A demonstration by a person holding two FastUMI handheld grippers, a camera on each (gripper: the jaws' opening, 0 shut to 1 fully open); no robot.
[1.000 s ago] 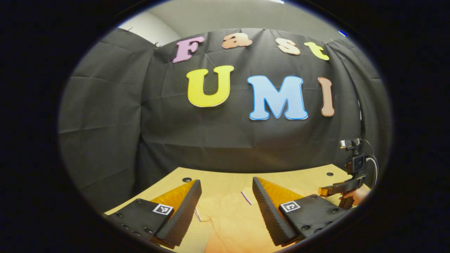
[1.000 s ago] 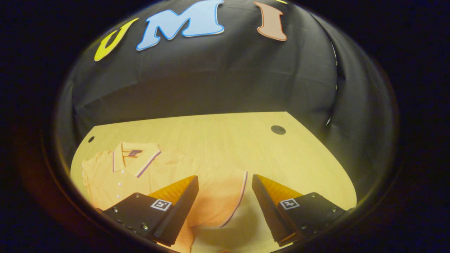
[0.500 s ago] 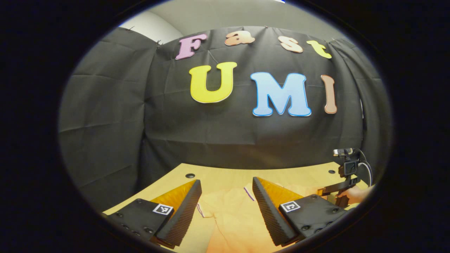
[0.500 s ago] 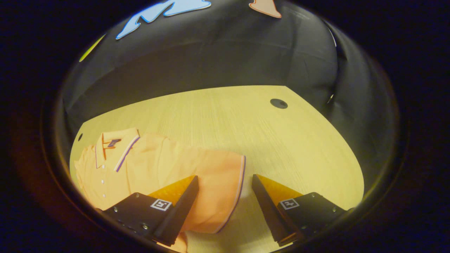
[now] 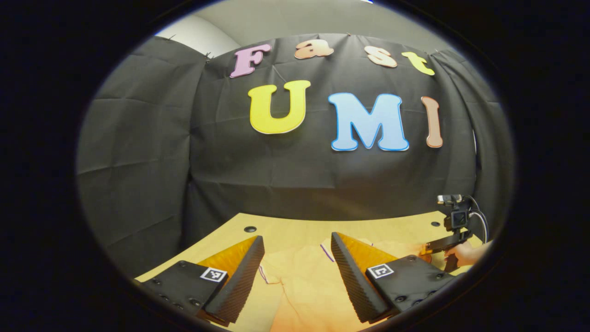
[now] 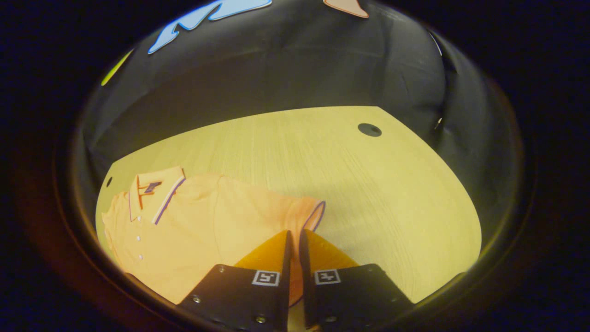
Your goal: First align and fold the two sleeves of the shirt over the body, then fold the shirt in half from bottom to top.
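The left gripper [image 5: 295, 258] hovers with jaws spread over the orange shirt [image 6: 207, 226] lying flat on the table [image 6: 368, 193], while the right gripper [image 6: 293, 244] pinches a sleeve [image 6: 304, 214] hem, so folding has seemingly barely begun.

Booth, interior. Black cloth wall [image 5: 304, 180]: creased, hung in panels, pinned along the top edge, wrapping round behind and to both sides of the table. Above the cloth: pale plain wall [image 5: 198, 34] and ceiling [image 5: 299, 18]. Table [image 6: 368, 193]: light wood-grain top, angled far corners, meeting the cloth at its back edge. Round dark holes in the top: one near the far right corner [image 6: 369, 129], one near the far left [image 5: 250, 229]. Light: even and bright in the left gripper view, dimmer and yellowish in the right gripper view.
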